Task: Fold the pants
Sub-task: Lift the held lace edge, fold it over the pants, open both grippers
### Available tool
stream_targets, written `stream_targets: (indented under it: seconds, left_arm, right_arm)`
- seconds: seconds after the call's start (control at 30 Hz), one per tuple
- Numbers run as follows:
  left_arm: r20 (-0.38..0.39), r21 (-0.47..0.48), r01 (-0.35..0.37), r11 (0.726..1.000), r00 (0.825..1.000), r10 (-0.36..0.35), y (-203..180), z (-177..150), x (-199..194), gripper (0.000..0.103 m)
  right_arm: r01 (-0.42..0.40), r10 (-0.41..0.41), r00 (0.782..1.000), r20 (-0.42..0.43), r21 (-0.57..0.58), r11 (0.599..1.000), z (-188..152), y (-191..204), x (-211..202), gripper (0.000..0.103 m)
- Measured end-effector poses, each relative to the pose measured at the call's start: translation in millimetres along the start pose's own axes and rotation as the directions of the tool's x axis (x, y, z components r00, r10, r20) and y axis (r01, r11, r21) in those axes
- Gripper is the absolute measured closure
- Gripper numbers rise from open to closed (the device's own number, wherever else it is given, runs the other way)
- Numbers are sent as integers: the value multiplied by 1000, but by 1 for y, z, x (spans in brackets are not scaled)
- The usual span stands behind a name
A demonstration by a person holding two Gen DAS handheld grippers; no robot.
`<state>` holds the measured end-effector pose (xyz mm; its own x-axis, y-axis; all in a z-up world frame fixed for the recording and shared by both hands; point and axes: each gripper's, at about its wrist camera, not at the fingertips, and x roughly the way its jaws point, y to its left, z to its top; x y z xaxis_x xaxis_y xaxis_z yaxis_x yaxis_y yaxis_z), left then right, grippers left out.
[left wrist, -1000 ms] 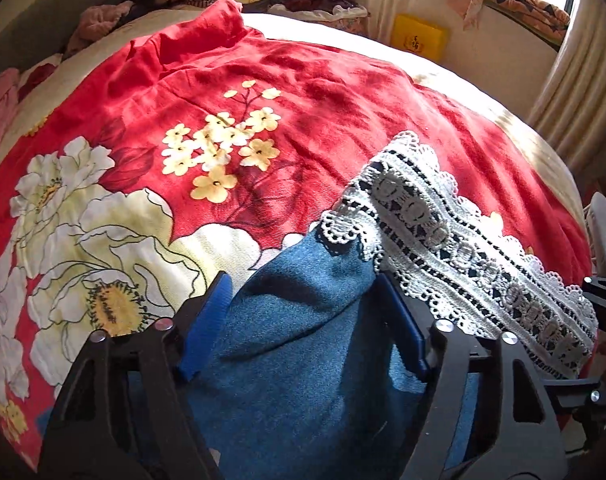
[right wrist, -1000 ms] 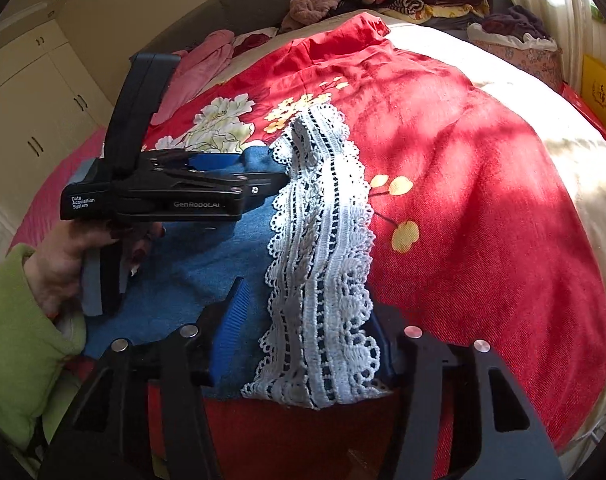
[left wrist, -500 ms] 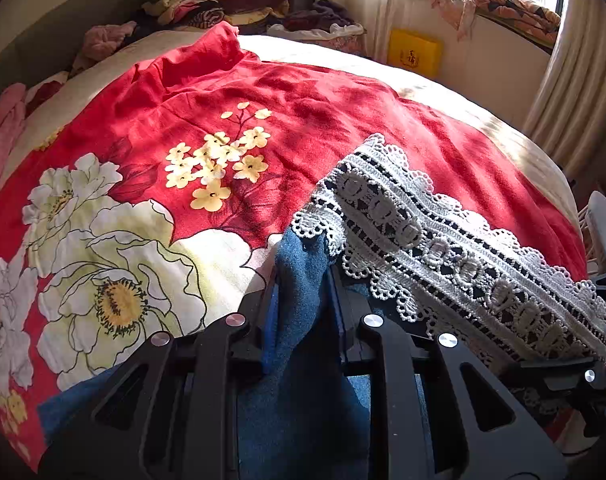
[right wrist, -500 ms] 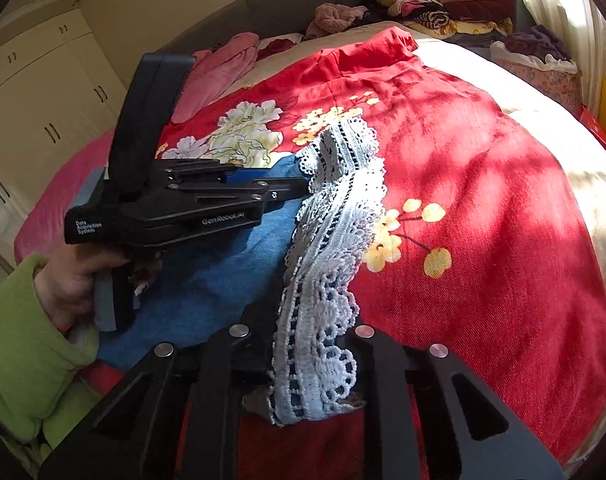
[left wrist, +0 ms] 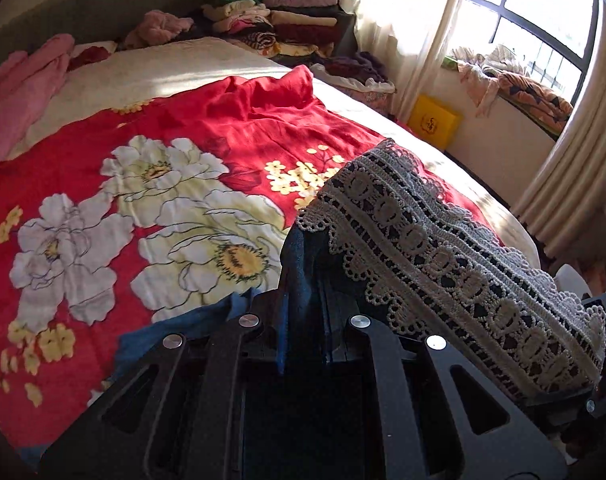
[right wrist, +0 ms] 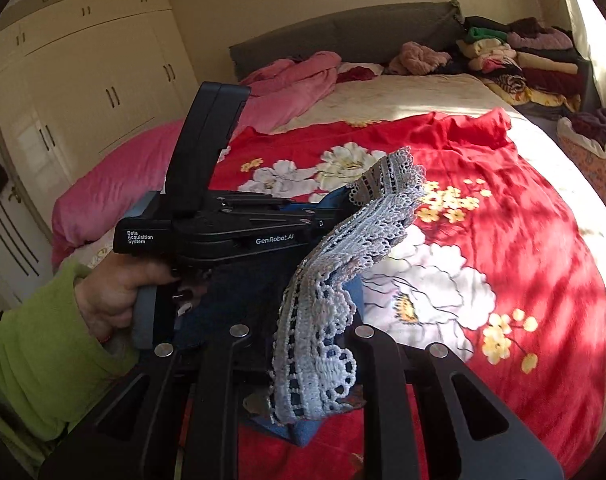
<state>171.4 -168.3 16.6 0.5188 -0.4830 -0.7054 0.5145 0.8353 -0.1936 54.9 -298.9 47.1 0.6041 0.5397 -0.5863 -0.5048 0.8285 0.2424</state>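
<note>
Fold under way: pants (left wrist: 303, 276) hem lifted off bed (right wrist: 403, 92), near its foot edge.
Left tool (left wrist: 303, 320) pinches denim, right tool (right wrist: 303, 364) pinches lace trim (right wrist: 343, 248); next, likely carry toward headboard.

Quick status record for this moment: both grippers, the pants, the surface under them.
left gripper: jaws closing, pinching the blue denim just beside the lace
right gripper: shut on the lace-trimmed end
pants: blue denim, white lace trim hanging between the two grippers, raised off the bed
surface: red floral blanket spread on a bed
left hand: green sleeve, gripping the left gripper's handle
</note>
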Motion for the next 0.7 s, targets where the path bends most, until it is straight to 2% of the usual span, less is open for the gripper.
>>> stream_targets:
  seconds: [0.07, 0.2, 0.33, 0.43, 0.5, 0.53, 0.6, 0.67, 0.7]
  left_arm:
    - [2, -24, -27, 999, 1000, 27, 17, -8, -12, 93]
    - [2, -106, -125, 986, 992, 126, 56, -23, -34, 83]
    - [67, -257, -131, 957, 986, 153, 104, -42, -70, 83]
    - [95, -391, -101, 915, 984, 149, 139, -56, -89, 83]
    - [114, -437, -86, 895, 982, 150, 149, -64, -100, 83]
    - [120, -446, -85, 891, 981, 154, 150, -66, -104, 83]
    - [126, -460, -82, 884, 980, 156, 153, -70, -108, 74]
    - [123, -463, -78, 883, 981, 151, 152, -72, -107, 73]
    - [117, -462, -77, 883, 982, 147, 151, -73, -105, 73]
  right_arm:
    - [-30, 29, 999, -23, -35, 999, 3, 17, 13, 86]
    - [-78, 68, 993, -99, -99, 992, 2, 50, 49, 86]
    - [-98, 69, 983, -168, -169, 981, -7, 81, 79, 86]
    - [-106, 63, 979, -196, -216, 971, -16, 103, 93, 86]
    - [-133, 80, 970, -231, -227, 965, -21, 114, 102, 83]
    - [-150, 91, 964, -249, -230, 962, -25, 120, 107, 80]
    - [-206, 141, 951, -275, -224, 952, -30, 128, 110, 68]
    - [-252, 183, 943, -278, -237, 938, -31, 136, 104, 51]
    - [-264, 192, 943, -272, -259, 929, -31, 140, 99, 51]
